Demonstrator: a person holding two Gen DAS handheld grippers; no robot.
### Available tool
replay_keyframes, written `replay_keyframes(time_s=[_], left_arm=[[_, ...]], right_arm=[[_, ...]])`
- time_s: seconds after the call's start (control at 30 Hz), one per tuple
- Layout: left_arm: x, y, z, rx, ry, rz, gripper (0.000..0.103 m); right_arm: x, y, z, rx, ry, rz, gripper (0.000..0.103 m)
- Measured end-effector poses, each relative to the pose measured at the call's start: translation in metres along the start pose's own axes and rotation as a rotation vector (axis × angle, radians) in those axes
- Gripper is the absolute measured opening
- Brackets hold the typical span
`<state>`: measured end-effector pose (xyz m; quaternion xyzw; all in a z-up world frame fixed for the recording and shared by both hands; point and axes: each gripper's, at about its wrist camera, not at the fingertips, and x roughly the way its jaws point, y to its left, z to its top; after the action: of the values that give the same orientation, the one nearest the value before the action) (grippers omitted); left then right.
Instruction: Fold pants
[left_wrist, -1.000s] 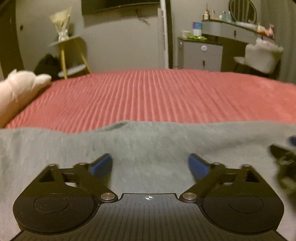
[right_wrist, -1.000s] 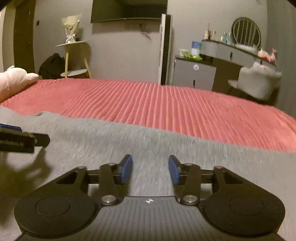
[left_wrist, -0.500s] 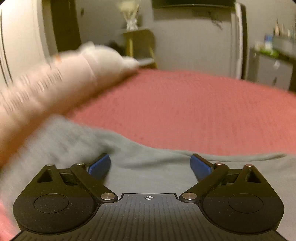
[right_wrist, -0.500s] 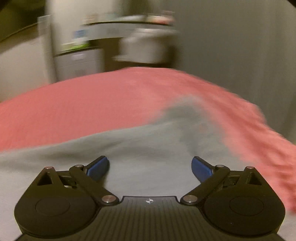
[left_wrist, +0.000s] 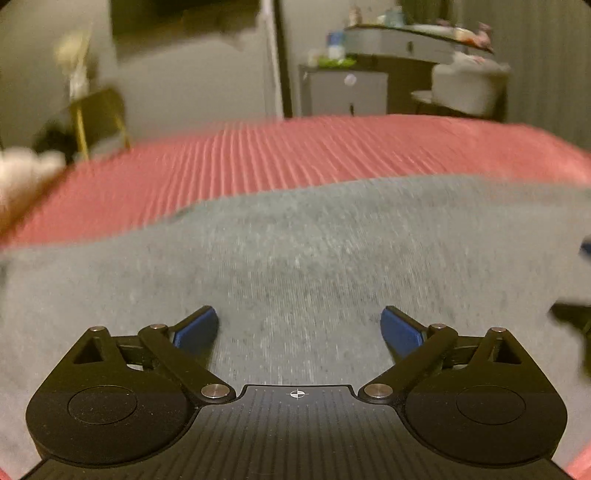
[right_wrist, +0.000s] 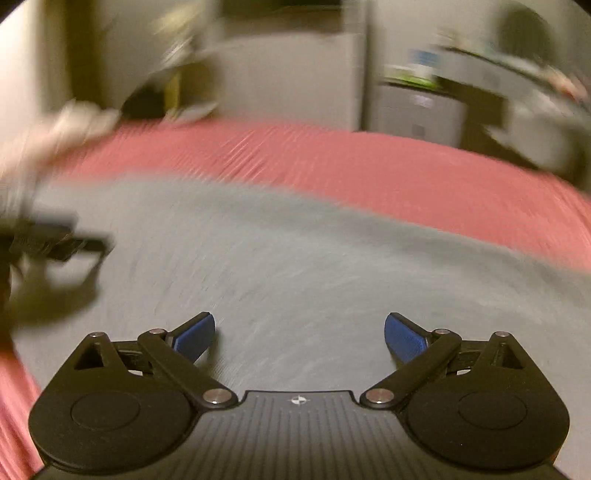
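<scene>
Grey pants (left_wrist: 314, 240) lie spread flat across a red ribbed bedspread (left_wrist: 295, 155). My left gripper (left_wrist: 299, 325) hovers low over the cloth, its blue pads far apart and still opening, with only flat fabric beneath the gap. My right gripper (right_wrist: 299, 321) stands just as wide over the same pants (right_wrist: 295, 251), and nothing is pinched. Each gripper shows as a dark blur in the other's view: the right gripper (left_wrist: 576, 325) at the right edge, the left gripper (right_wrist: 55, 243) at the left edge. Both views are motion-blurred.
A white plush toy (left_wrist: 22, 173) rests at the bed's left end. Beyond the bed stand a yellow-legged side table (left_wrist: 96, 110), a grey cabinet (left_wrist: 343, 92) and a pale chair (left_wrist: 465, 88). Bare bedspread (right_wrist: 369, 166) stretches behind the pants.
The right jaws went from half closed to wide open. Both grippers swung outward, the left toward the plush toy and the right toward the bed's right end, then came back over the pants.
</scene>
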<state>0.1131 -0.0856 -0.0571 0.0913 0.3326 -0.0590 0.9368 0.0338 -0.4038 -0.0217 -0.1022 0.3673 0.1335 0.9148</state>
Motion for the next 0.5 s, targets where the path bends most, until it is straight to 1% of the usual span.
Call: replay_keyframes(time_s=[0.03,0.07,0.1,0.17,0.2,0.23,0.27,0.3,0.33,0.37,0.4,0.43,0.47,0.5], left_arm=[[-0.001,0.001,-0.002,0.026,-0.013,-0.004,0.101],[-0.001,0.006,-0.003,0.033,-0.019,-0.008,0.102],[-0.001,0.014,-0.004,0.029,-0.018,-0.001,0.102],[-0.003,0.037,-0.005,0.006,-0.022,0.039,0.103],[-0.003,0.051,-0.006,0.001,-0.027,0.069,0.103],[-0.003,0.065,-0.009,0.002,-0.032,0.107,0.103],[-0.003,0.079,-0.011,0.006,-0.037,0.143,0.103],[-0.003,0.094,-0.014,0.011,-0.041,0.188,0.103],[-0.004,0.111,-0.017,0.01,-0.04,0.249,0.103],[-0.003,0.125,-0.018,-0.007,-0.022,0.321,0.103],[-0.004,0.143,-0.02,-0.051,0.002,0.407,0.103],[-0.004,0.157,-0.02,-0.1,0.02,0.469,0.103],[-0.007,0.169,-0.021,-0.154,0.036,0.51,0.103],[-0.01,0.176,-0.02,-0.199,0.051,0.533,0.103]], right_arm=[[-0.003,-0.009,-0.01,0.017,-0.026,0.011,0.099],[-0.007,-0.025,-0.018,0.087,-0.028,0.017,0.099],[-0.009,-0.04,-0.023,0.154,-0.019,0.0,0.099],[-0.026,-0.081,-0.049,0.28,-0.014,-0.075,0.099],[-0.038,-0.101,-0.067,0.345,-0.026,-0.091,0.099],[-0.051,-0.12,-0.083,0.385,-0.035,-0.132,0.099],[-0.066,-0.133,-0.098,0.37,-0.043,-0.195,0.099],[-0.078,-0.143,-0.112,0.325,-0.025,-0.304,0.099],[-0.088,-0.154,-0.123,0.322,0.005,-0.401,0.099],[-0.106,-0.177,-0.138,0.416,-0.02,-0.395,0.099],[-0.119,-0.195,-0.148,0.514,-0.036,-0.418,0.099],[-0.13,-0.21,-0.156,0.581,-0.037,-0.487,0.099],[-0.137,-0.218,-0.159,0.61,-0.014,-0.604,0.099],[-0.141,-0.229,-0.167,0.65,0.05,-0.753,0.099]])
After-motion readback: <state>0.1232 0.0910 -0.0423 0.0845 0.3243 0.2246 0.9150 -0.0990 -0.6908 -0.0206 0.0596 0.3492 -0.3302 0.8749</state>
